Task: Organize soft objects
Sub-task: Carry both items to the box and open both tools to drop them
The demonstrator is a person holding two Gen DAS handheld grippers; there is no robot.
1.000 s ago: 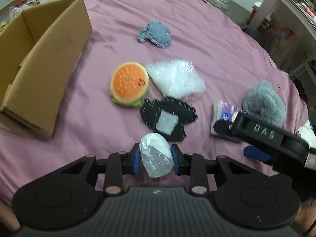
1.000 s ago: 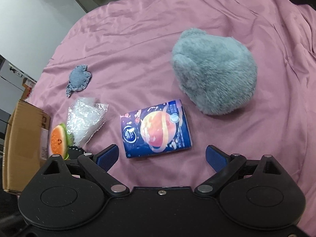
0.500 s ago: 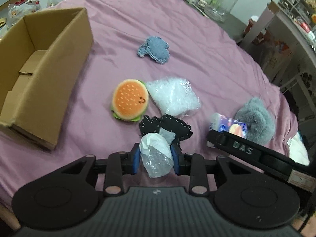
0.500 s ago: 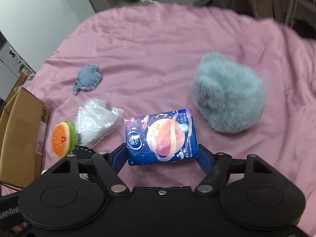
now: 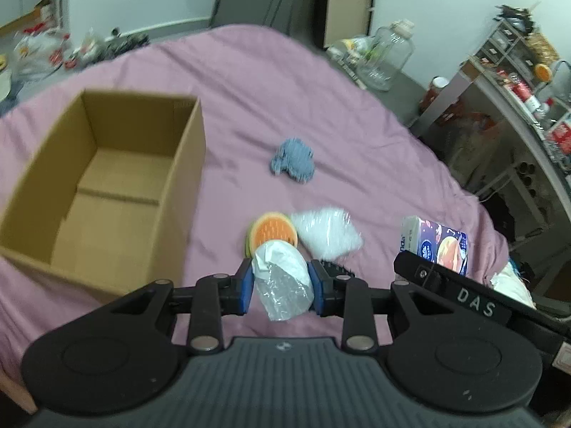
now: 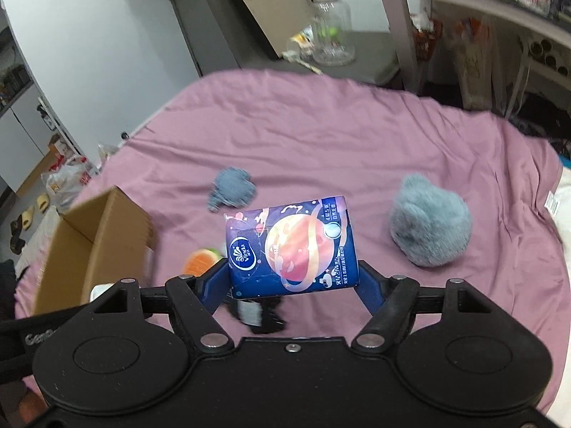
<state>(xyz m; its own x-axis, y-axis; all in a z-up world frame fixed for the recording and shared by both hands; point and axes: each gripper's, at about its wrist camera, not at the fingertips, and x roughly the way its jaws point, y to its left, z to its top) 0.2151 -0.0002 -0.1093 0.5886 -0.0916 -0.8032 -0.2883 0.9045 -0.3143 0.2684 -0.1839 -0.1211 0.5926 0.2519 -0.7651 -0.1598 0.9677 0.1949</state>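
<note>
Left gripper (image 5: pixel 281 281): blue pads pressed against both sides of a white plastic-wrapped bundle (image 5: pixel 281 280), held clear of the purple sheet (image 5: pixel 249 82). Open cardboard box (image 5: pixel 103 178) sits to the left, nothing visible inside it. Just beyond the bundle lies the burger plush (image 5: pixel 273 234), and touching its right side a clear crinkled bag of white stuffing (image 5: pixel 326 232). Farther off, alone on the sheet, a blue-grey knitted piece (image 5: pixel 293 159).

Right gripper (image 6: pixel 291 280): clamped on a blue tissue pack (image 6: pixel 291 246) printed with a planet, raised above the sheet and tilted, right end higher. Under it a dark fabric patch (image 6: pixel 264 315), blurred. Fluffy grey plush (image 6: pixel 430 222) rests to the right, well apart from everything else. Box at the left, with the burger plush between it and the pack. Glass jar (image 6: pixel 332 32) on the floor beyond the far edge.
</note>
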